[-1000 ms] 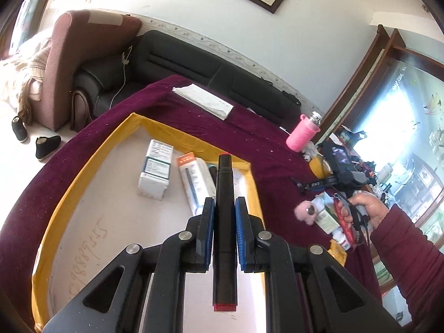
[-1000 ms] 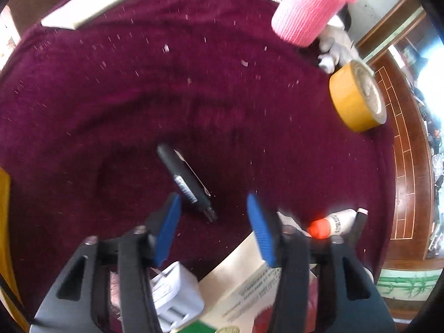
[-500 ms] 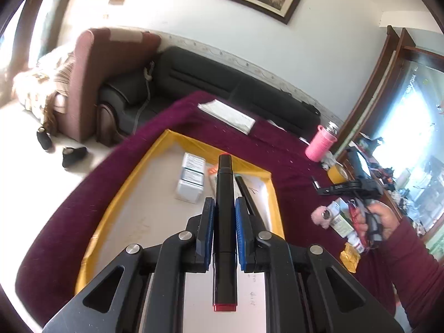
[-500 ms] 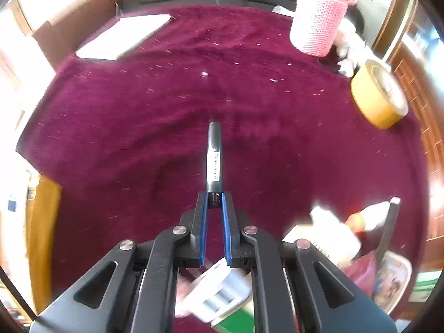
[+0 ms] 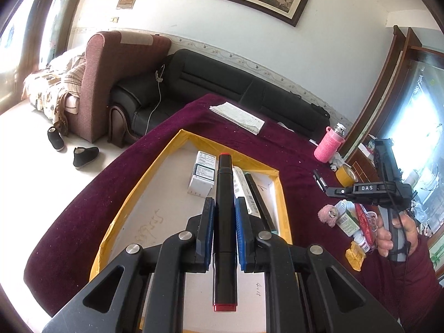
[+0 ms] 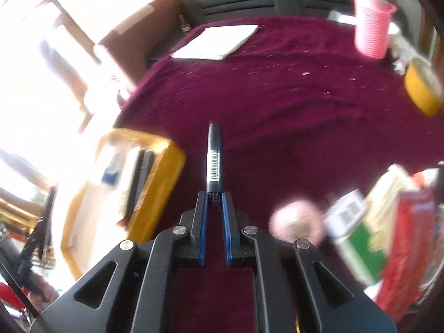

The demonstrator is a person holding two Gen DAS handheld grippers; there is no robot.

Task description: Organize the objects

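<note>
Left wrist view, left to right: shallow cardboard tray with yellow-taped rim (image 5: 133,194) lying on the maroon velvet tablecloth (image 5: 294,149); inside, at the far end, a small white carton with dark label (image 5: 202,174), a long white boxed item (image 5: 244,191) beside it, then a slim black pen (image 5: 260,202) along the right wall. Left gripper (image 5: 224,216) over the tray, blue pads pressed tight on a thick black marker with red end caps (image 5: 224,222), marker lengthwise between the jaws. Further right: pink knitted bottle sleeve (image 5: 328,145), roll of yellow tape (image 5: 345,173), heap of small packets (image 5: 355,222), and the person's hand (image 5: 394,233) in a maroon sleeve on the other tool's handle. Right wrist view, blurred: tray at left; right gripper (image 6: 213,197) above bare cloth, jaws closed, tips pinching the end of a black pen with a barcode label (image 6: 214,158), pen pointing away. Packets at right edge.
</note>
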